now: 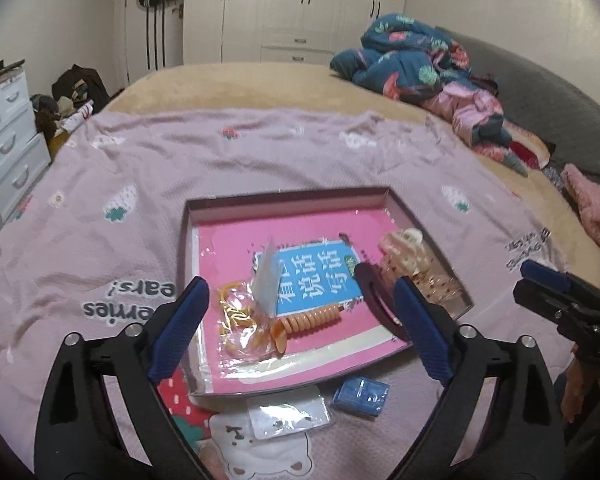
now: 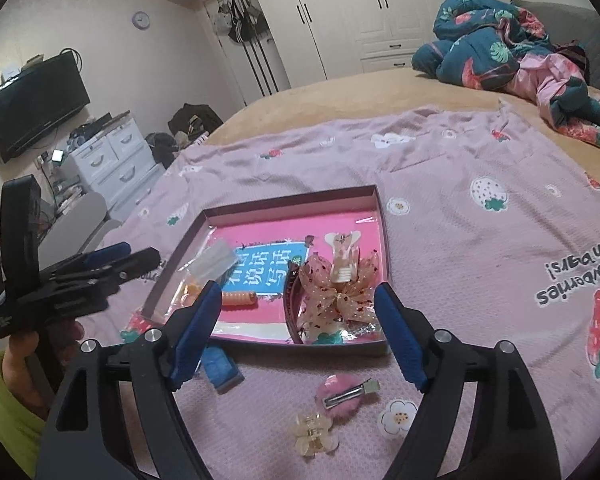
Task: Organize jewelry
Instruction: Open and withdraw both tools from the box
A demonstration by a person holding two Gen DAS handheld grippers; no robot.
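Observation:
A shallow dark-rimmed box [image 1: 284, 194] [image 2: 292, 199] with a pink liner lies on the pink bedspread. In it are an orange spiral hair tie [image 1: 312, 318] [image 2: 240, 300], a plastic bag of orange bands [image 1: 240, 320], a dark headband [image 1: 374, 300] [image 2: 290, 304], a lace bow [image 2: 336, 300] and a cream claw clip [image 1: 404, 250] [image 2: 344, 258]. On the spread in front lie a blue packet [image 1: 360, 396] [image 2: 220, 368], a clear earring bag [image 1: 288, 418], a pink pompom clip [image 2: 340, 396] and a small beige claw clip [image 2: 314, 436]. My left gripper [image 1: 300, 328] and right gripper [image 2: 300, 336] are open and empty, above the box's near edge.
A bundled quilt [image 1: 420, 60] [image 2: 512, 48] lies at the bed's far right. A white drawer unit [image 1: 8, 144] [image 2: 112, 160] and a TV [image 2: 36, 104] stand left of the bed. Wardrobes [image 1: 284, 8] line the back wall.

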